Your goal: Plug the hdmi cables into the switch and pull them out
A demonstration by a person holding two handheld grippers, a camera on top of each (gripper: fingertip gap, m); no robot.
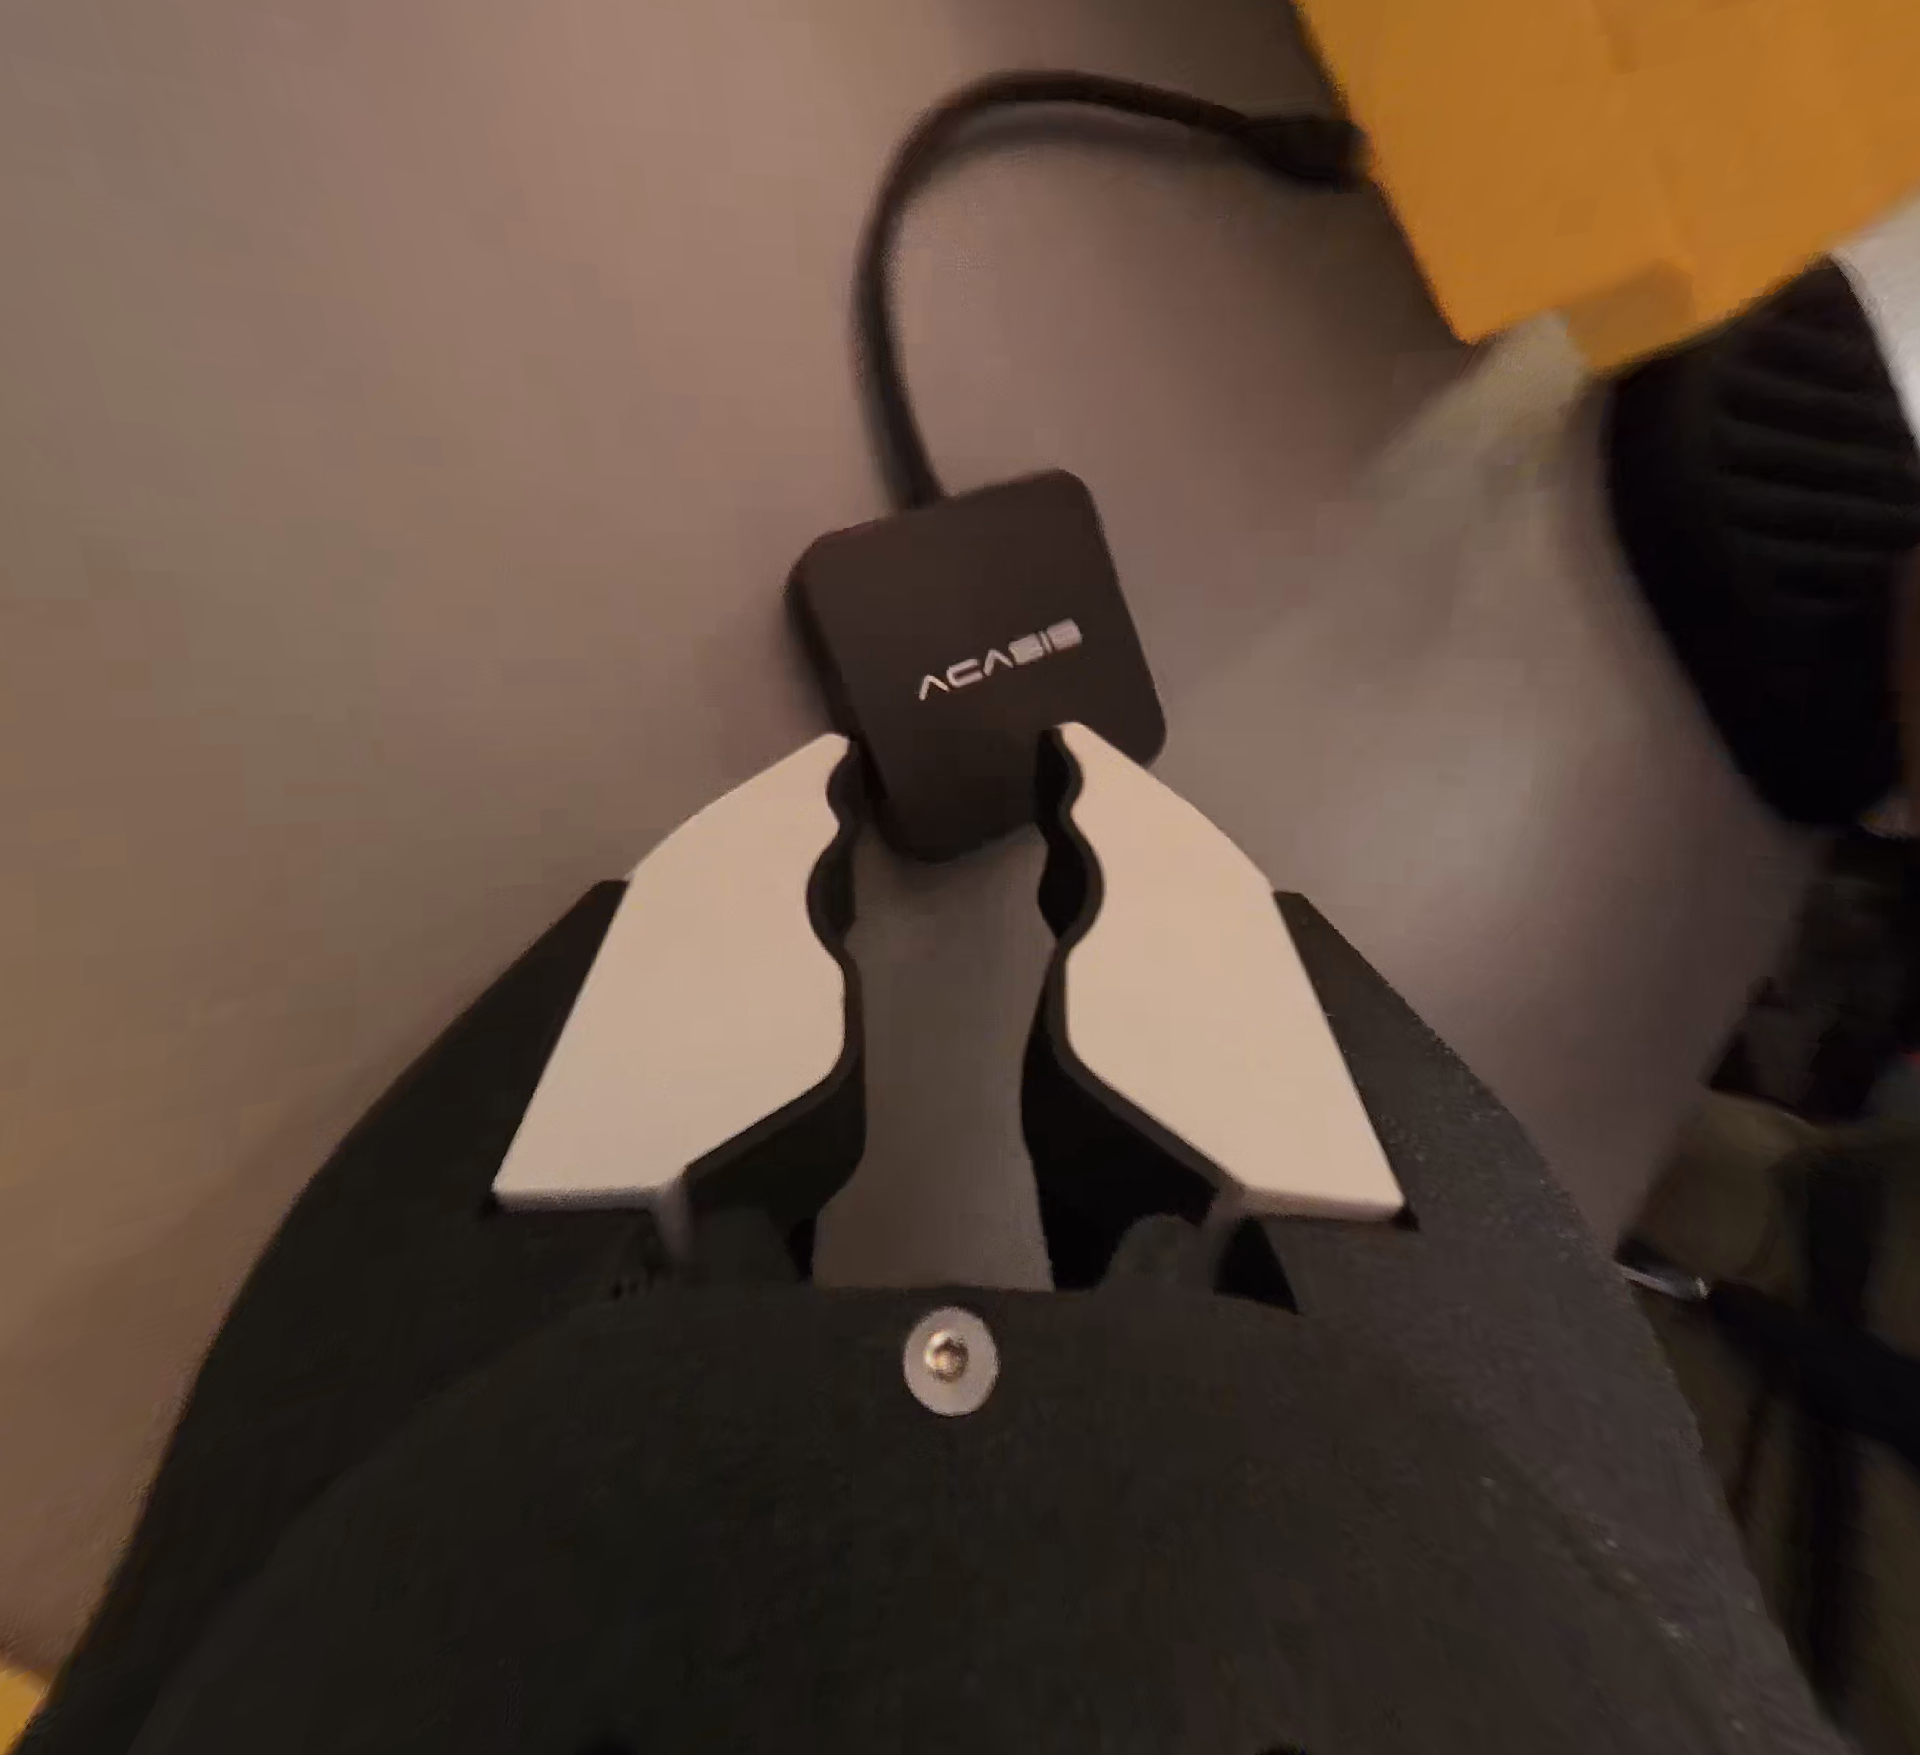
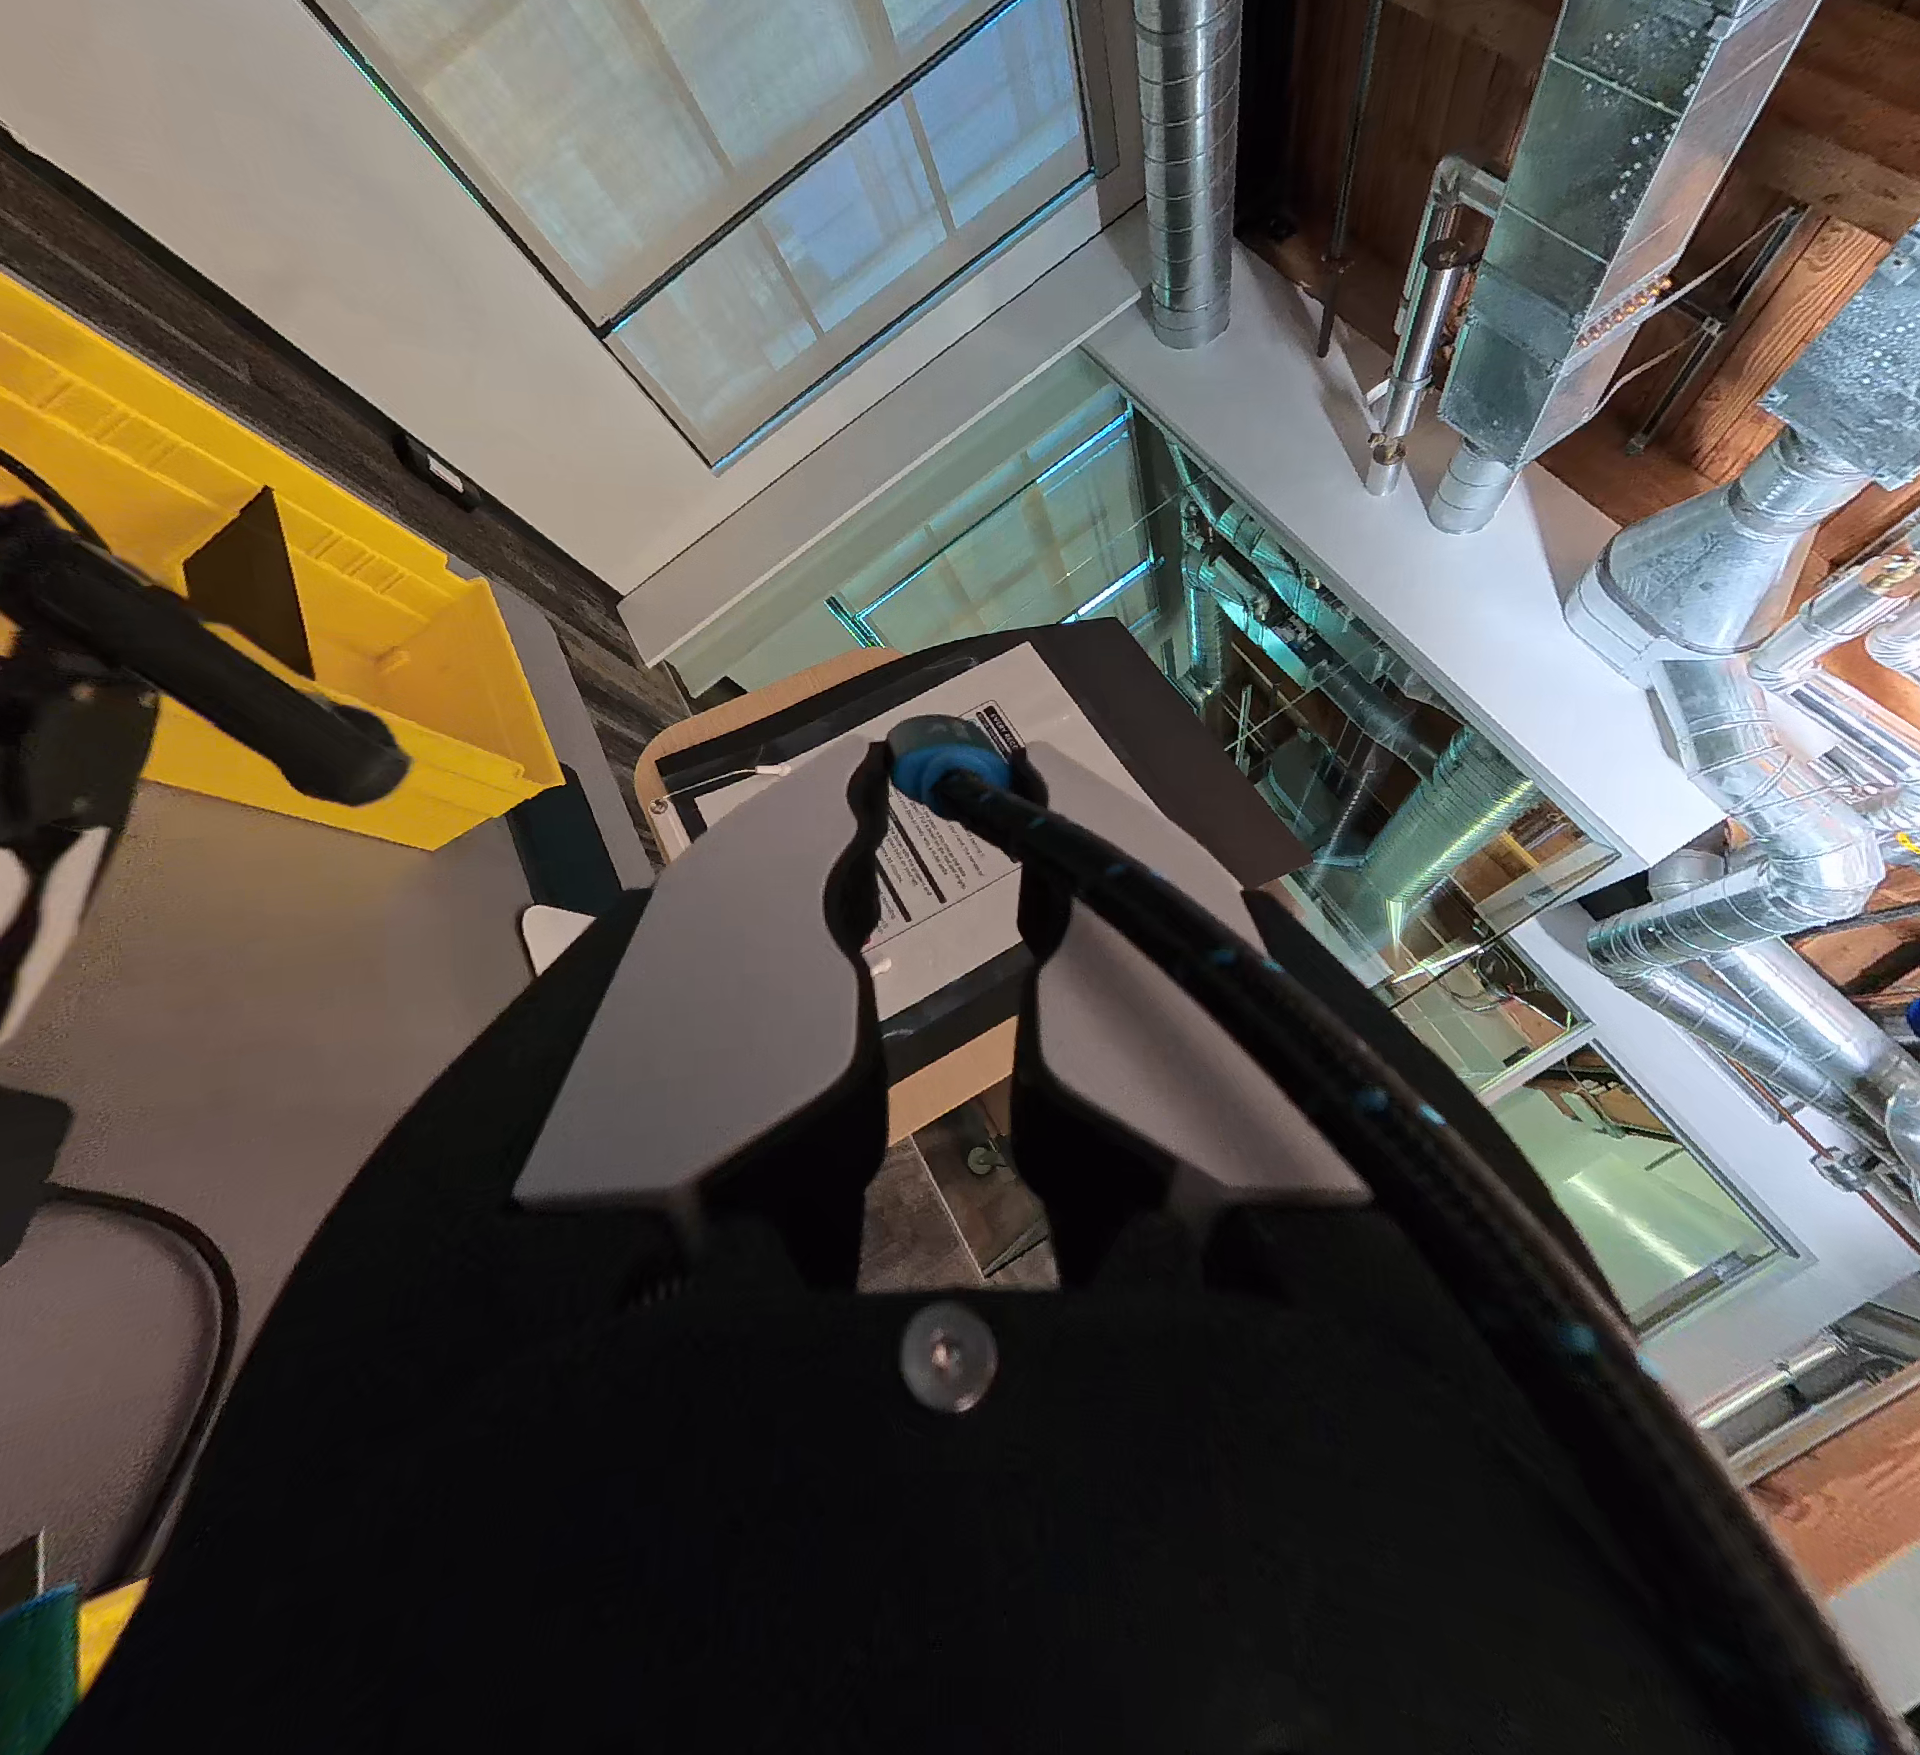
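The grey tabletop point(image 1: 416, 355) fills the left wrist view, with a yellow bin point(image 1: 1662, 43) at its far right. Taking the HDMI switch point(image 1: 977, 656) as the landmark: it is a small, flat, black square box lying at the tips of the left claw point(image 1: 951, 749), whose fingers are clamped on its near corner. The switch's own thin black lead point(image 1: 883, 303) runs away from its far edge and curls right toward the bin, so its long axis points away from the left claw.

The right claw point(image 2: 940, 775) is tilted up toward the windows and ceiling ducts, well apart from the switch, which does not show in its view. It is closed on the HDMI cable point(image 2: 1195, 936) just behind the blue-collared plug point(image 2: 925, 760); the black braided cord trails back over the right finger.

The plug appears unplugged. The coming move likely turns on swinging it down to line up with a port on the switch; which edge carries the ports cannot be told.
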